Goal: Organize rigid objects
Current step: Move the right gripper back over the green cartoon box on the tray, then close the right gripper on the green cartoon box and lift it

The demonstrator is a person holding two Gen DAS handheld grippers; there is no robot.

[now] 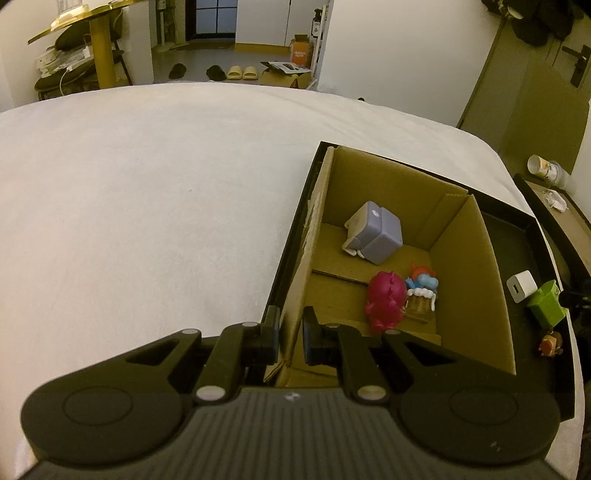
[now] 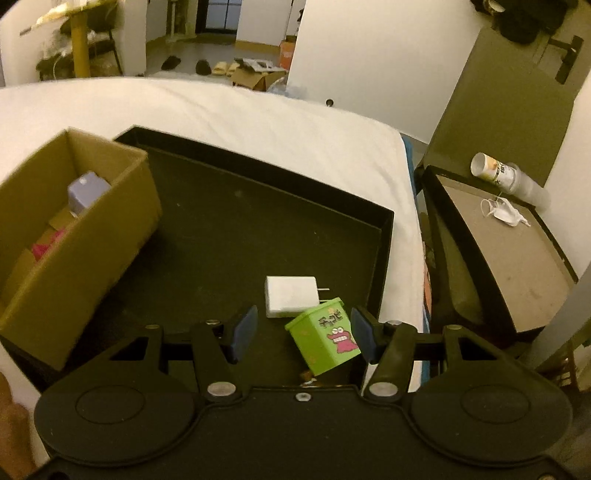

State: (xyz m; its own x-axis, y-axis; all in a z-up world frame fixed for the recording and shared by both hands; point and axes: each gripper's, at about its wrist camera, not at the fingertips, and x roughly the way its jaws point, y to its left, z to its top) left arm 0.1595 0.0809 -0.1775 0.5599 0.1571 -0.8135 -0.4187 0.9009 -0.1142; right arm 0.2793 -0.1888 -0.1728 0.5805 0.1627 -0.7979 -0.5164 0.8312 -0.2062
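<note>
Two hand-held grippers tilt downward: left (image 1: 290, 334) pinches cardboard box wall (image 1: 295, 295); right (image 2: 303, 334) spread around green box (image 2: 325, 336).

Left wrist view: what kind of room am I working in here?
Most likely a bedroom in a home. The work surface is a bed with a white sheet, slippers lie on the floor beyond it, and dark clothes hang by a door.

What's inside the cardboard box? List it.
In the cardboard box: a lavender cube, a pink figure, and a blue figure on a small stand. The near corner is hidden by its wall.
</note>
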